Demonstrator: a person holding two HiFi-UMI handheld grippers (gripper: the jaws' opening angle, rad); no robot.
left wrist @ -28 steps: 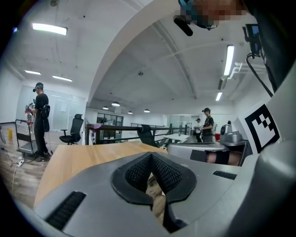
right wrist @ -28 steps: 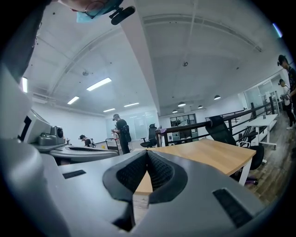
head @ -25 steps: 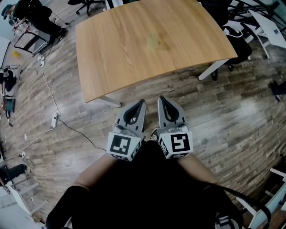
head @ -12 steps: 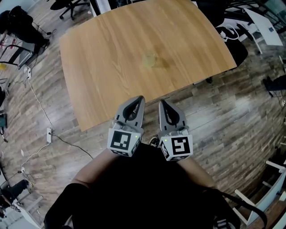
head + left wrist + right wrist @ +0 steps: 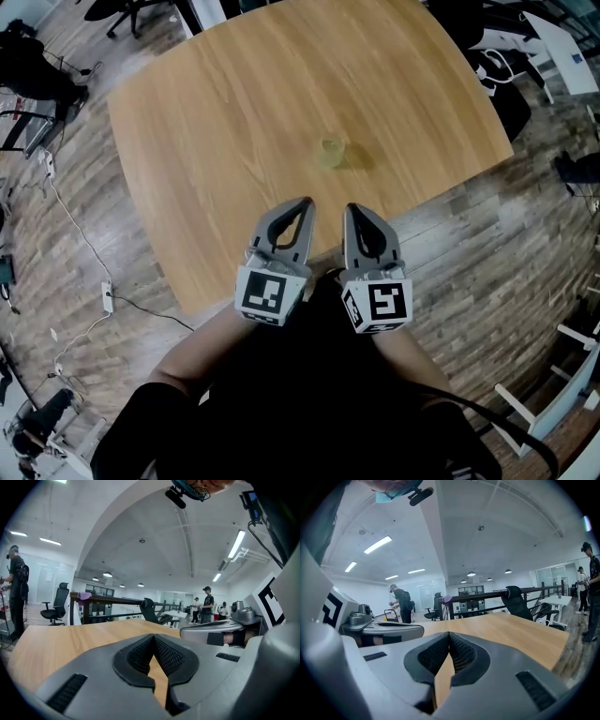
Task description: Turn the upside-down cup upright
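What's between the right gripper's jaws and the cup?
Only bare wood of the table lies between the right gripper and the cup, as the head view shows. Neither gripper view shows the cup.

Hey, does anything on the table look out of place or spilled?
Just the small translucent cup, alone on the wooden table: it seems to stand mouth-down, though it's too small to be sure. No spill or damage shows.

Grey left claw [image 5: 307, 201], grey right claw [image 5: 349, 207], black ribbed pads [image 5: 171, 656], black-and-white marker cubes [image 5: 271, 294]
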